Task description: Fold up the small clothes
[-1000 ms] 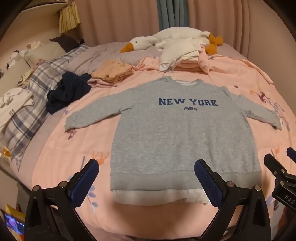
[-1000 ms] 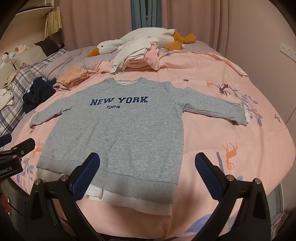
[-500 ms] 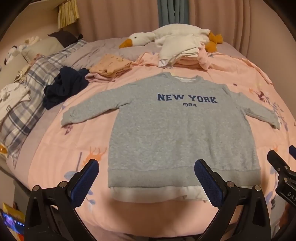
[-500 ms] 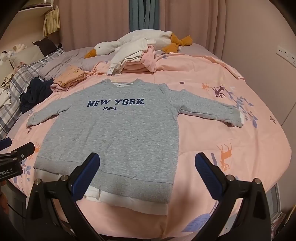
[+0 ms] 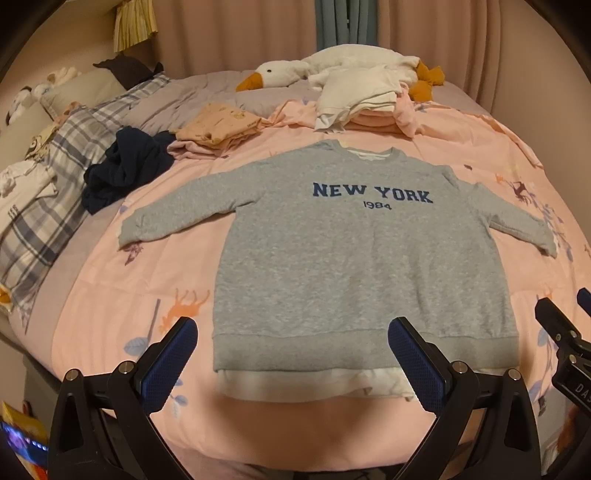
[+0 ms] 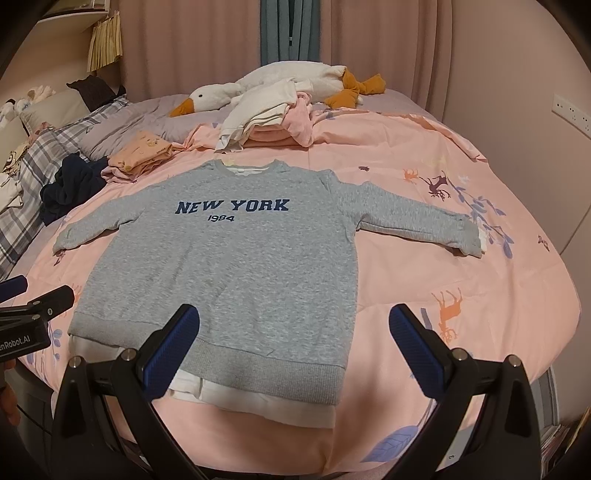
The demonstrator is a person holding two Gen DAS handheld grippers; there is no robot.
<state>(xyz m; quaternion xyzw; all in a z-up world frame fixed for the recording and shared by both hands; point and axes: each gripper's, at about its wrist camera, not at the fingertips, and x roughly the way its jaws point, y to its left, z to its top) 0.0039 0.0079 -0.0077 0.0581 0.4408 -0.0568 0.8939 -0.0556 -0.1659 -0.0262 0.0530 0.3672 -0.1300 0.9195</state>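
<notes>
from my feed i see a bed with a pink animal-print quilt (image 6: 461,280) in warm dim light, pink curtains (image 6: 376,44) with a teal strip (image 6: 286,29) behind, plaid pillows (image 5: 55,177) left, a wall socket (image 6: 570,112) right.

Pink quilt (image 5: 110,295), printed with animals and leaves, spreads under and beyond both pairs of fingers. Far ahead, plush goose (image 5: 280,72) lies along the quilt's far edge, orange beak pointing left. Ahead-left of the fingers: plaid pillow (image 5: 48,173), with stuffed toys (image 5: 55,79) beyond it. Pink curtains (image 6: 369,40) behind, wall socket (image 6: 570,112) far right.
</notes>
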